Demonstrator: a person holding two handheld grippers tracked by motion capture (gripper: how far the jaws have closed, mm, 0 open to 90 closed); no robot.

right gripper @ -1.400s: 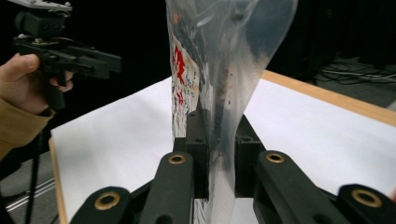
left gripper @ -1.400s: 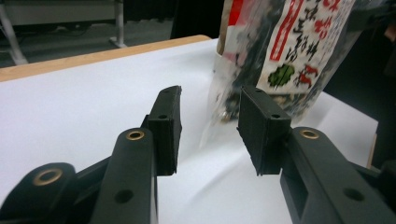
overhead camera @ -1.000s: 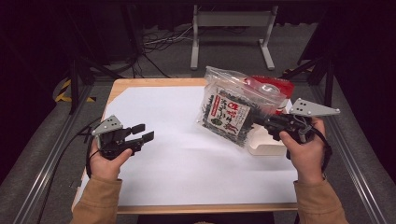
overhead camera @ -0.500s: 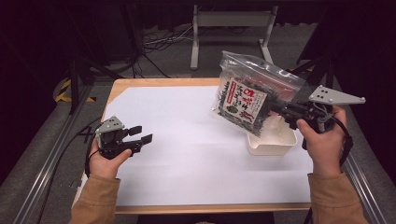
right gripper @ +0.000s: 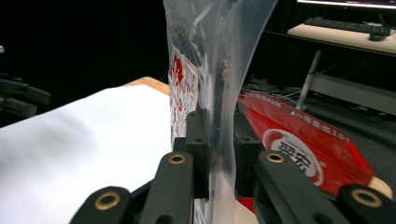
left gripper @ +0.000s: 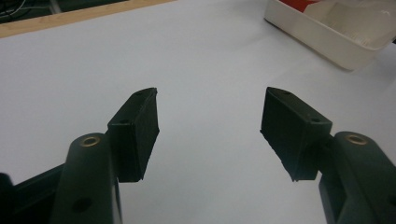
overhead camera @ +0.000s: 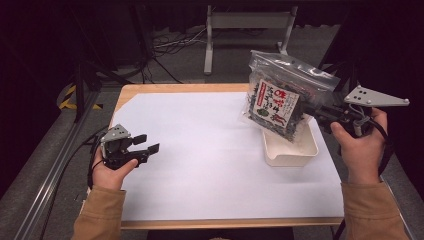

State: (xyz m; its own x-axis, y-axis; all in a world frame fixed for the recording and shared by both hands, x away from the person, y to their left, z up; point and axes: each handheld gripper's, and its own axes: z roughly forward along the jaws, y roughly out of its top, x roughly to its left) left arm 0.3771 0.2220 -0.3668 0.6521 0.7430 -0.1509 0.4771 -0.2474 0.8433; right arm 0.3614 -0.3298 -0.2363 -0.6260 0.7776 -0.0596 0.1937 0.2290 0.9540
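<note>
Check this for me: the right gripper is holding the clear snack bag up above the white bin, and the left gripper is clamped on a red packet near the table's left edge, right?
Not quite. The left gripper holds nothing: the left gripper view shows its jaws apart over bare white paper, just having opened. The rest stands: the right gripper pinches the clear snack bag above the white bin.

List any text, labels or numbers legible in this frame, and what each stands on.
Clear bag, held in the right gripper: white label with red and dark characters, too blurred to read.
Red packet: white round logo and a line of small print, both too blurred to read.
White tray: no text.
</note>
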